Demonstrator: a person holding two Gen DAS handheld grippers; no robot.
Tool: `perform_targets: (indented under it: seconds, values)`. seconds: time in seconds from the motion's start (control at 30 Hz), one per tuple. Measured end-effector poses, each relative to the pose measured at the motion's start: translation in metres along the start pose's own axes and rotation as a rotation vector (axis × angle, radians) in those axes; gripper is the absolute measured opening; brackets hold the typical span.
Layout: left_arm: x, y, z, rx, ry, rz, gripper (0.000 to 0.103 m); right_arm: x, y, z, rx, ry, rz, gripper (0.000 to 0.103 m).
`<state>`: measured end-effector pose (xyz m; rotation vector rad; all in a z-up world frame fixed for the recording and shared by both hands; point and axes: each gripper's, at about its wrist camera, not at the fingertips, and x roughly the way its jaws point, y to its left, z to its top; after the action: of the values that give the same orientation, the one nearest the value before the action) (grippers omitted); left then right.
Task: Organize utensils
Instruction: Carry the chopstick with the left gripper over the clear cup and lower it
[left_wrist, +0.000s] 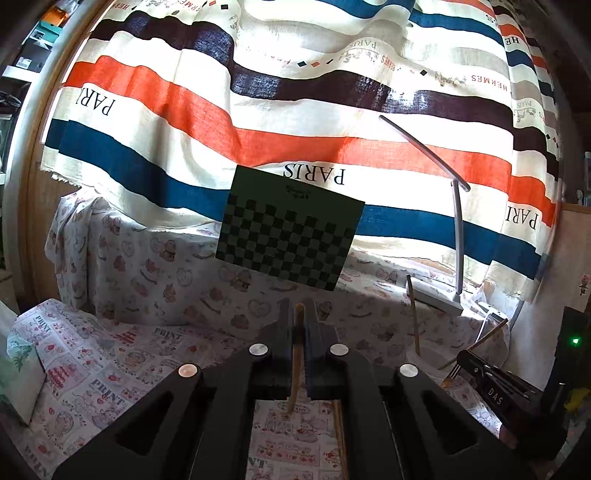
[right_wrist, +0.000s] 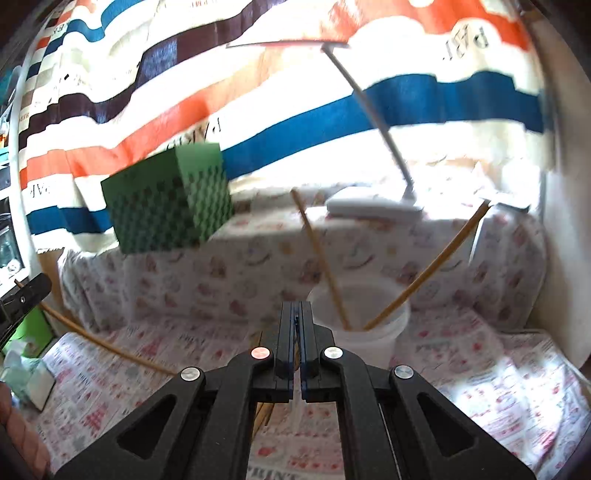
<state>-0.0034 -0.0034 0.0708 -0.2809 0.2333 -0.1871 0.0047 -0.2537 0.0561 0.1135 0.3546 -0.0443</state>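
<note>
My left gripper (left_wrist: 299, 308) is shut on a long wooden stick (left_wrist: 296, 354) that runs down between its pads. The right wrist view shows that gripper (right_wrist: 26, 291) at the left edge, the stick (right_wrist: 107, 347) trailing from it. A white cup (right_wrist: 369, 339) stands on the printed cloth just right of my right gripper (right_wrist: 296, 306), with two wooden-handled utensils (right_wrist: 321, 254) leaning in it. My right gripper's jaws are shut with nothing clearly between them. More wooden sticks (right_wrist: 262, 413) lie beneath it. In the left wrist view a small fork head (left_wrist: 452, 373) shows beside the right gripper (left_wrist: 461, 356).
A green chequered box (right_wrist: 166, 195) stands at the back on a raised ledge, and a white desk lamp (right_wrist: 373, 205) behind the cup. A tissue box (left_wrist: 18, 369) sits at the left. A striped cloth (left_wrist: 295, 92) hangs behind. A black device with a green light (left_wrist: 574, 339) is far right.
</note>
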Motion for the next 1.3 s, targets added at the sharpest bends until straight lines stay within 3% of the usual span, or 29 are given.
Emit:
perform_targets:
  seconds: [0.2,0.43,0.53,0.73,0.87,1.03,1.3]
  values:
    - [0.012,-0.019,0.022,0.005,0.033,-0.039,0.004,-0.026,0.001,0.010,-0.061,-0.174,-0.123,0.002]
    - [0.018,-0.057,0.050,0.039,0.030,-0.051,0.004,-0.040,-0.018,0.020,-0.020,-0.253,-0.098,0.002]
    - [0.022,-0.073,0.062,0.044,0.026,-0.091,0.004,-0.050,-0.037,0.030,0.052,-0.268,-0.069,0.002]
    - [0.029,-0.107,0.085,0.049,-0.019,-0.176,0.004,-0.064,-0.052,0.051,0.046,-0.373,-0.101,0.002]
    - [0.032,-0.130,0.090,0.059,-0.046,-0.254,0.004,-0.055,-0.061,0.043,0.110,-0.366,-0.156,0.002]
    - [0.042,-0.150,0.088,0.052,-0.068,-0.273,0.004,-0.043,-0.060,0.034,0.122,-0.369,-0.191,0.002]
    - [0.075,-0.161,0.091,0.023,-0.094,-0.288,0.004,-0.038,-0.066,0.036,0.180,-0.382,-0.169,0.002]
